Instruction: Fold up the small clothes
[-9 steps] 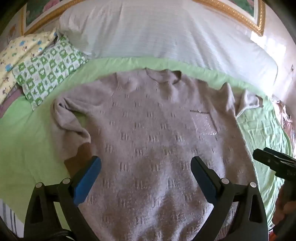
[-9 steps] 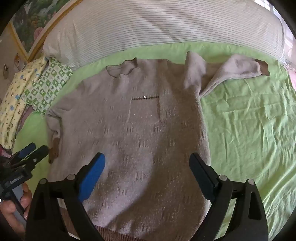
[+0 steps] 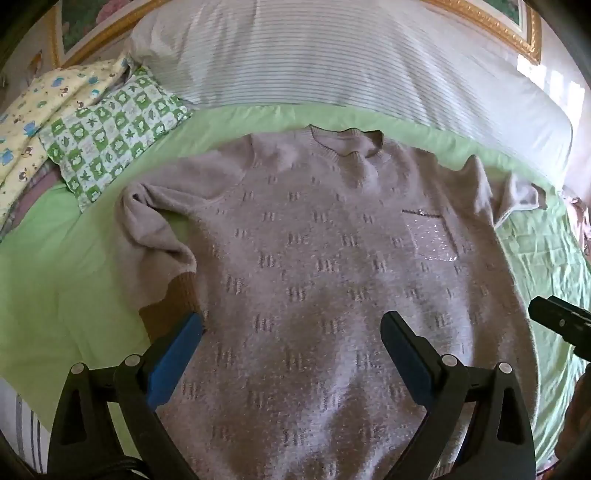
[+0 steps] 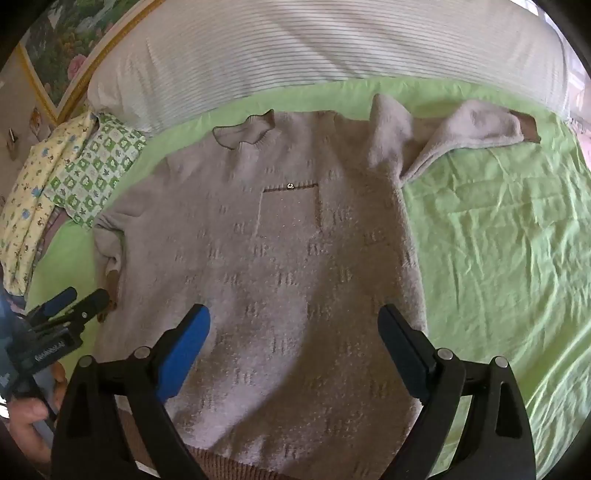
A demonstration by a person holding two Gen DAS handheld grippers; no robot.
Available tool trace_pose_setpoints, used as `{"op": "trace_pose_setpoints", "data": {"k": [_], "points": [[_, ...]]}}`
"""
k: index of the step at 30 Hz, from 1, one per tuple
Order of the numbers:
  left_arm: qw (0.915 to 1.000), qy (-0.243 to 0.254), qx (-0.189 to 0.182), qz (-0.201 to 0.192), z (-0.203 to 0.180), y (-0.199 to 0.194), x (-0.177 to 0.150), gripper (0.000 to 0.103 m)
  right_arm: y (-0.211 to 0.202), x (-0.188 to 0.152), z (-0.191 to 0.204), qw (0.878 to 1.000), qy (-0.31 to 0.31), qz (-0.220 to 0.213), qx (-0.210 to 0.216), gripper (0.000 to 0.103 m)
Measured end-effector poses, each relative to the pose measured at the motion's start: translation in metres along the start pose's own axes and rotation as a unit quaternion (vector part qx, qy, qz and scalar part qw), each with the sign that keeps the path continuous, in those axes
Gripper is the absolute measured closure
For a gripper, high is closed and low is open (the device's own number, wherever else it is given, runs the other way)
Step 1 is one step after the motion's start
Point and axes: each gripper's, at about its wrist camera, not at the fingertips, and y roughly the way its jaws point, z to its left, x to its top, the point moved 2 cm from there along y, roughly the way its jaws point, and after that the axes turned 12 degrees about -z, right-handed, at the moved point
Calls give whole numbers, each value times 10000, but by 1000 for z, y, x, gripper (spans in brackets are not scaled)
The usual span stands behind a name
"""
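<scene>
A pale mauve knitted sweater (image 3: pixel 314 258) (image 4: pixel 288 266) lies face up and spread flat on a green bedsheet (image 3: pixel 48 288) (image 4: pixel 498 240), neck toward the pillows. Its left sleeve is bent back, so the brown cuff (image 3: pixel 173 302) lies beside the body. The right sleeve (image 4: pixel 476 129) stretches out sideways with its brown cuff at the end. My left gripper (image 3: pixel 291 332) hovers open over the lower left body. Over the lower right body my right gripper (image 4: pixel 293 325) is open too. Nothing is between either pair of fingers.
A long white striped bolster (image 3: pixel 332 62) (image 4: pixel 314 48) runs across the head of the bed. A green checked pillow (image 3: pixel 110 129) and a yellow printed one (image 3: pixel 40 107) lie at the far left. A gilt picture frame (image 3: pixel 491 18) hangs behind. Bare green sheet stretches right of the sweater.
Both grippers have barely shifted; the sweater lies as before.
</scene>
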Motion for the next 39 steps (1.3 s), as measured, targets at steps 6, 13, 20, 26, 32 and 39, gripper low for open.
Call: {"op": "trace_pose_setpoints", "data": {"k": [6, 13, 20, 26, 32, 39], "points": [[10000, 77, -9, 39, 0, 1, -5, 5, 1, -3, 11, 9998, -184, -21, 55, 11], [9998, 128, -74, 133, -2, 0, -2, 5, 6, -5, 20, 9989, -456, 43, 45, 11], [9997, 16, -148, 197, 4, -4, -2, 5, 6, -7, 27, 9984, -521, 214, 63, 11], [9996, 54, -150, 226, 5, -5, -5, 5, 4, -8, 31, 9982, -499, 321, 85, 11], [9995, 69, -188, 264, 6, -8, -9, 5, 1, -10, 37, 9979, -512, 384, 120, 11], [9992, 120, -241, 308, 3, -6, -7, 5, 1, -10, 37, 9979, -487, 414, 100, 11]]}}
